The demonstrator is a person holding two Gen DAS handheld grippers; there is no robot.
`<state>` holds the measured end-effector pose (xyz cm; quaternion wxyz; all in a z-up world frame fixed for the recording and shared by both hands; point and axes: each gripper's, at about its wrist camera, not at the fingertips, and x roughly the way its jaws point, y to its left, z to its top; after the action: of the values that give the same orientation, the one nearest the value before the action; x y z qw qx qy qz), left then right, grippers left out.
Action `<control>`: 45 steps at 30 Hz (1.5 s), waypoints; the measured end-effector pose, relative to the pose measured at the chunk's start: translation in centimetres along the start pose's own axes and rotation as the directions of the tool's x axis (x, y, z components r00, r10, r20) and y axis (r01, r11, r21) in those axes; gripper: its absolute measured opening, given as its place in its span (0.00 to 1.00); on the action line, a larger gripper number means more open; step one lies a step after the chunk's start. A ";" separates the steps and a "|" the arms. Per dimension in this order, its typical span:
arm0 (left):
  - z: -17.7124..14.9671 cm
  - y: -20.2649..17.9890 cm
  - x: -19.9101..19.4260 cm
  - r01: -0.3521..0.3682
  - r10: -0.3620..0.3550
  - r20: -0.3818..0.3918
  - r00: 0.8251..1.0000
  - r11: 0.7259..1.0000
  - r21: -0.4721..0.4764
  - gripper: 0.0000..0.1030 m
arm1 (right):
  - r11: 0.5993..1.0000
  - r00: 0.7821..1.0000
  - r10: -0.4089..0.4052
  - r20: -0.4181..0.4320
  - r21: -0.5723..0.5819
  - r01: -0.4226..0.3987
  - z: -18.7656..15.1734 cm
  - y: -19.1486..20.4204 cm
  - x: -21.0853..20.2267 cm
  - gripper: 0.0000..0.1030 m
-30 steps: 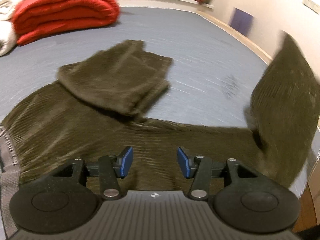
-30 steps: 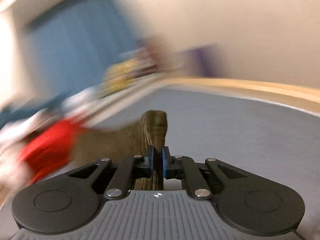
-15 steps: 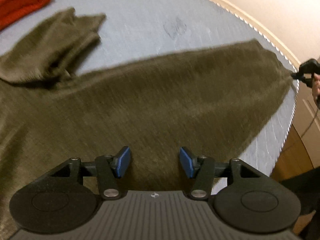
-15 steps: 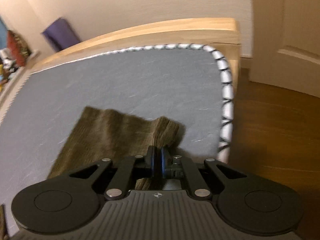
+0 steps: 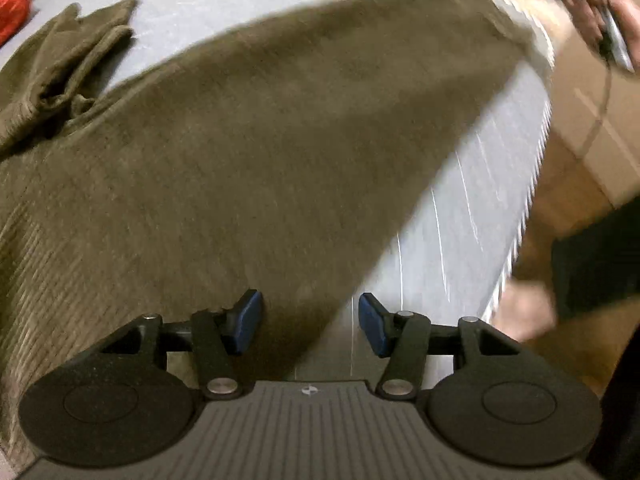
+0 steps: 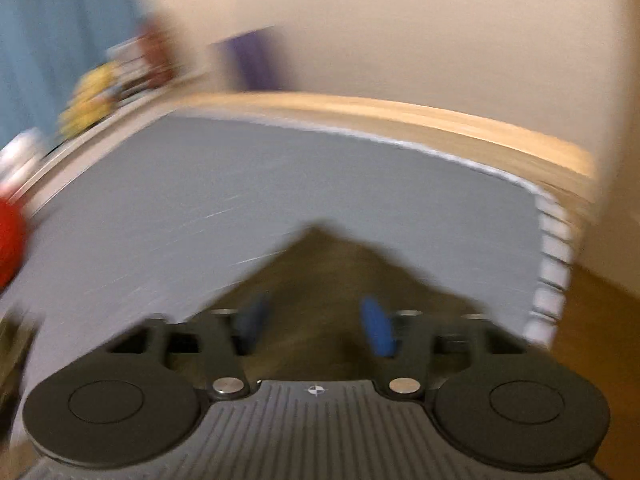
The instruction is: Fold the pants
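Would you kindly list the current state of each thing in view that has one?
Pants: spread flat on the grey mattress, one leg stretched toward the corner, the other leg bunched up at the far left.
Left gripper: open, empty, over the pants' near edge.
Right gripper: jaws opening, pads clear of the pants' hem below them.
Red blanket: off the pants, at the mattress's far left.

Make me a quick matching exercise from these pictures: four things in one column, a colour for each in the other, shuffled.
Things:
1. pants
2. mattress cover
3. bed frame
4. tool pads

Colours:
A. blue
B. light wood
C. olive brown
D. grey

Pairs: 1-C, 2-D, 3-B, 4-A
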<state>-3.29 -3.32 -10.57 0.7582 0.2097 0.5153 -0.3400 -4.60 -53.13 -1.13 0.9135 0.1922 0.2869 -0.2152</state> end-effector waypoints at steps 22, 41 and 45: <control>-17.7 24.2 -9.7 -0.068 0.344 0.102 0.933 0.448 -0.891 0.82 | 0.099 0.628 0.565 -0.536 -0.711 -0.696 -21.4 31.4 -13.0 0.70; -17.4 29.4 -7.7 0.065 0.303 0.199 0.932 0.400 -0.914 0.36 | -0.194 0.571 0.414 -0.709 -0.682 -0.705 -28.9 34.4 -13.6 0.16; -16.9 28.5 -7.2 -0.006 0.335 0.167 0.927 0.458 -0.889 0.38 | -0.256 0.548 0.405 -0.732 -0.666 -0.701 -28.9 34.4 -14.0 0.15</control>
<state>5.07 29.60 -11.26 0.8605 -0.2137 0.4620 0.0210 -10.49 -6.81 -6.79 0.7373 -0.3162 0.3269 0.4995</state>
